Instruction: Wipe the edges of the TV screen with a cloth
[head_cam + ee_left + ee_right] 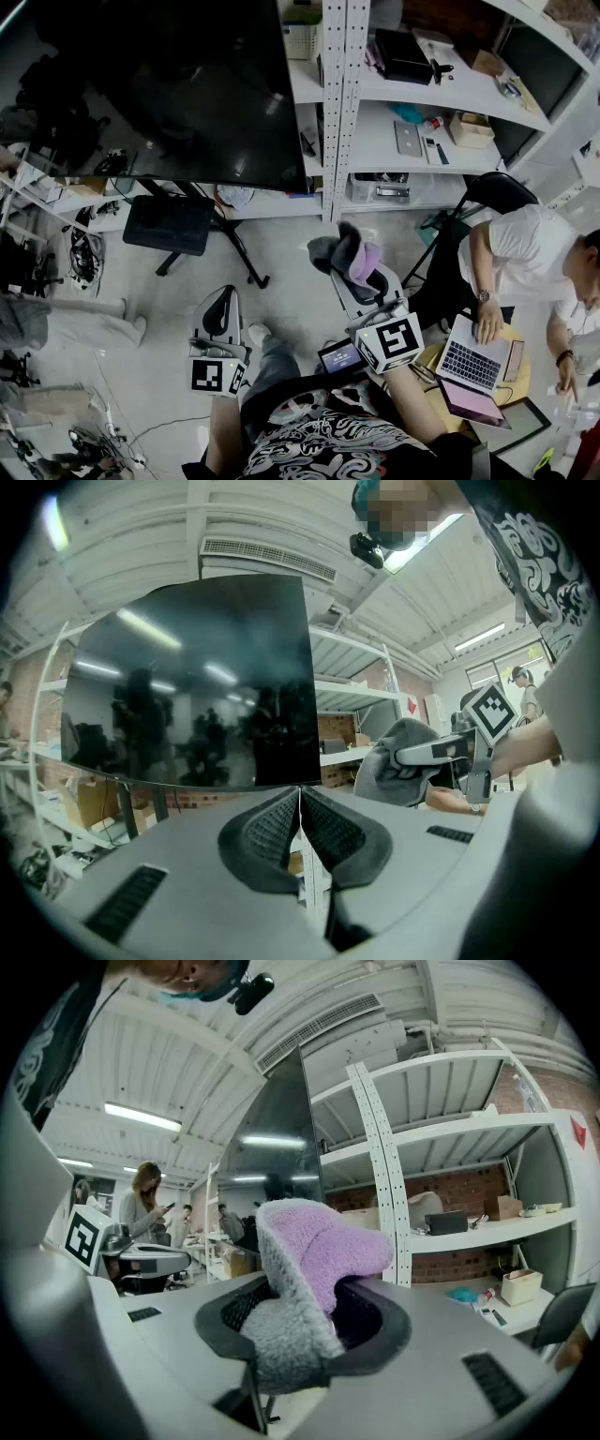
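Bright ceiling tube lights (141, 1117) fill my room evenly, with soft shadows. They streak pale reflections across the dark TV screen (187, 696). Both gripper views bulge fisheye, with black corners.

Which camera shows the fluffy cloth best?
The right gripper view: the cloth fills the middle, purple and grey, clamped in the right hand-held gripper. The head view shows it small from above; the left gripper view, sideways, all grey.
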The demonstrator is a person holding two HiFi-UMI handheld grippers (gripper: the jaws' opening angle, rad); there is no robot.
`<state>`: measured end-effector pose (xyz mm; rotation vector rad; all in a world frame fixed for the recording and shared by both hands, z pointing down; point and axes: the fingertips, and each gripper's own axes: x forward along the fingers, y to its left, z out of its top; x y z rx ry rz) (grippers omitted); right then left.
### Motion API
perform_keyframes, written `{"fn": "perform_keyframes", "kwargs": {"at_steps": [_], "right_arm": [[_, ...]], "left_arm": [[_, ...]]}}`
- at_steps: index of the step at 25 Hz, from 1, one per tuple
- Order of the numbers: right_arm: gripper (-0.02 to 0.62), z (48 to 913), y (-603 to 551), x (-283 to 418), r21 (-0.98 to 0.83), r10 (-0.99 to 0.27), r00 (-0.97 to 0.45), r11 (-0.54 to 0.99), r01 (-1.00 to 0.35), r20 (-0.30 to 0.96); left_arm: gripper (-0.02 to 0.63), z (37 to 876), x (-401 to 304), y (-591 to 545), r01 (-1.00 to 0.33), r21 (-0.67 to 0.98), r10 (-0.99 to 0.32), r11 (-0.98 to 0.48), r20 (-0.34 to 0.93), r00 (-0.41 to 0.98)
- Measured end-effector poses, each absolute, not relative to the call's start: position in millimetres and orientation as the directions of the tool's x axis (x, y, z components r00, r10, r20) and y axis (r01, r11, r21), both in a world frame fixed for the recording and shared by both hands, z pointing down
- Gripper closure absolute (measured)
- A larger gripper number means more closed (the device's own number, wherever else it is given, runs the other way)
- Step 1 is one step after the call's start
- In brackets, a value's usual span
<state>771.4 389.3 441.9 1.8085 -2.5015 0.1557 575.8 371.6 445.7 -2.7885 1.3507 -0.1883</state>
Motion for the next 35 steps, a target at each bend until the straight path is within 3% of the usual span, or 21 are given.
{"fn": "perform_keyframes", "kwargs": {"at_steps": [10, 16, 26, 35], "right_arm": [[0.410, 435.7, 382.6, 770.0, 0.008, -0.963, -0.268, 0.268, -0.963, 0.038], [0.410, 441.3, 379.4, 771.6, 0.049, -0.962, -0.264, 0.268, -0.962, 0.074], [0.409, 435.0, 317.7, 755.2, 0.396, -0.984, -0.173, 0.174, -0.902, 0.040], [0.408, 454.6, 267.1, 736.3, 0.531, -0.994, -0.091, 0.106, -0.841, 0.055]], "left_arm": [[0.586, 455.4, 552.5, 392.0, -0.823, -0.080, -0.825, -0.563, 0.104, 0.555], [0.586, 456.7, 549.5, 399.4, -0.844, -0.082, -0.846, -0.530, 0.107, 0.522], [0.586, 455.9, 518.0, 377.4, -0.864, -0.109, -0.868, -0.491, 0.144, 0.475], [0.586, 465.8, 491.1, 337.4, -0.864, -0.089, -0.863, -0.496, 0.165, 0.478]]}}
